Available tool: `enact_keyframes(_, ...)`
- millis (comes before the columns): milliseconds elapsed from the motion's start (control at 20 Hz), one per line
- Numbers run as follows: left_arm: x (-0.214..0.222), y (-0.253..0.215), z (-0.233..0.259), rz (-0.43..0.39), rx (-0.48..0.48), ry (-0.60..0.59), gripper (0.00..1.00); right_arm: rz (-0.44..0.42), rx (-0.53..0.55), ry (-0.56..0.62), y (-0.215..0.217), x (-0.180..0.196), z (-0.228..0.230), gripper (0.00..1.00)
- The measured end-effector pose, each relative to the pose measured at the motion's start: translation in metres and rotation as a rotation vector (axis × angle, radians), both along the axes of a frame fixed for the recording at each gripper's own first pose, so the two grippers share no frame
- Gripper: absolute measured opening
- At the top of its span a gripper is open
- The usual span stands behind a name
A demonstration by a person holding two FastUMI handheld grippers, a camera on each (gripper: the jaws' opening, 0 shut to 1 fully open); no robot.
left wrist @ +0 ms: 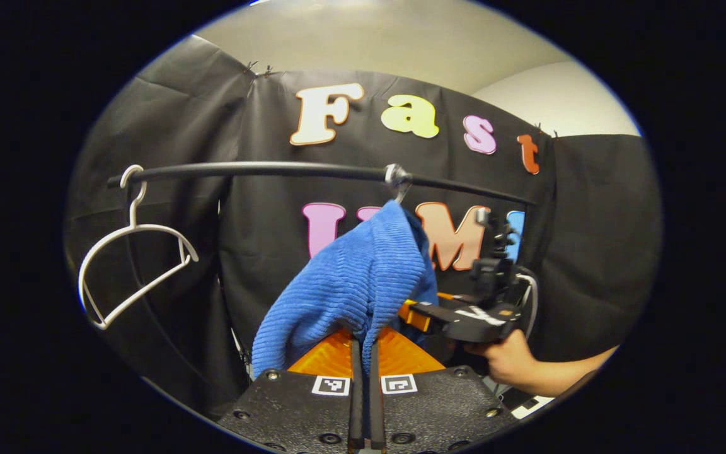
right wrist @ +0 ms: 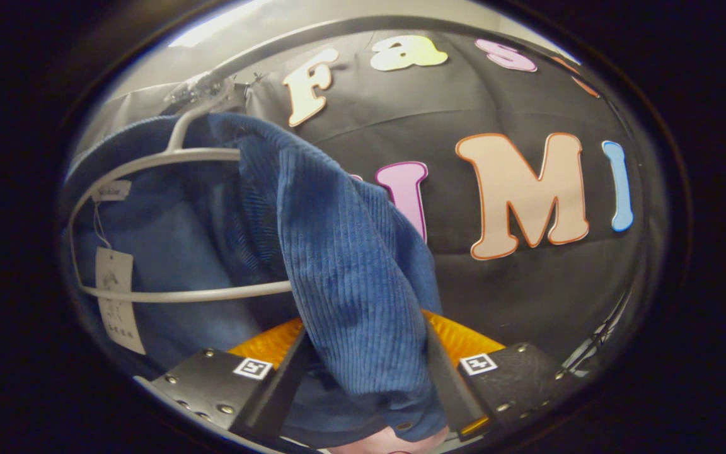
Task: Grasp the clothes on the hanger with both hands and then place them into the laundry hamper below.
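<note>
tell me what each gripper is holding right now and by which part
Left gripper: jaws pinched on the lower edge of the blue garment. Right gripper: jaws around a hanging fold of it, apparently pressing it.

A thin black horizontal rail (left wrist: 262,169) carries an empty white wire hanger (left wrist: 133,252) at left and a blue ribbed garment (left wrist: 357,284) on a hanger further right.
</note>
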State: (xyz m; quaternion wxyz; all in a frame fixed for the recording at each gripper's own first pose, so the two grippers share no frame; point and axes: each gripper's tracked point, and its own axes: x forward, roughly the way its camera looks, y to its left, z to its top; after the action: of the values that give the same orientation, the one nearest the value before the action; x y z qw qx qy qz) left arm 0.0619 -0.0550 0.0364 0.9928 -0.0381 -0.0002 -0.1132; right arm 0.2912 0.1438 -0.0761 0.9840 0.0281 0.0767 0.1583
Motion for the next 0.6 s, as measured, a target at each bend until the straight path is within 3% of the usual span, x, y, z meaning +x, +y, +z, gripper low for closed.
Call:
enact_keyframes(150, -0.021, 0.009, 0.018, -0.023, 0.026, -0.023, 0.02, -0.125, 0.015, -0.051, -0.03, 0.01, 0.019, 0.27)
enact_keyframes(200, -0.025, 0.017, 0.023, -0.017, 0.016, -0.019, 0.04, -0.112, 0.034, -0.066, -0.029, 0.014, 0.026, 0.05)
enact_keyframes(450, -0.034, 0.051, 0.034, 0.04, 0.011, 0.028, 0.04, -0.11, 0.047, -0.165, -0.034, 0.017, 0.064, 0.0)
enact_keyframes(600, -0.042, 0.055, 0.04, 0.025, 0.1, 0.018, 0.04, -0.136, 0.07, -0.204, -0.039, 0.018, 0.079, 0.01)
